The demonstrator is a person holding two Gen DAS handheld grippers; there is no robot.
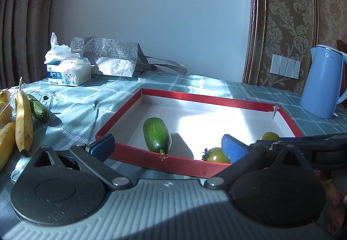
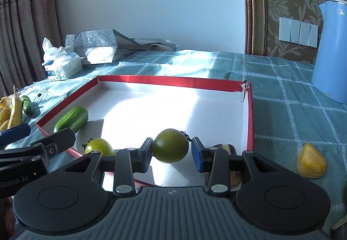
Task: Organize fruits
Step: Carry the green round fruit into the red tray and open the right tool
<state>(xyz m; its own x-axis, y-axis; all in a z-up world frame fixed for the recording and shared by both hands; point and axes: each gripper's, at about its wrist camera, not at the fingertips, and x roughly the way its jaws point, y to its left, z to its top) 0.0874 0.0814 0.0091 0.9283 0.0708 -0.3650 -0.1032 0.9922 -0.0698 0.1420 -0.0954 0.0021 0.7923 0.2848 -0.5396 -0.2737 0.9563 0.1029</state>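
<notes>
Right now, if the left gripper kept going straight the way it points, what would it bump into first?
Probably the near red wall of the tray. The left gripper is open, pointing slightly downward, and that wall sits right ahead. If it cleared it, the cucumber comes next. Depth is hard to judge.

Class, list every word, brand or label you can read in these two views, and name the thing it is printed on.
"淘气猫": tissue pack, beside a cat picture; its smaller print is unreadable.
"Robot.AI", cut off at the edge: left gripper's body.
"Mic", cut off: blue kettle.
Nothing else is readable.
</notes>
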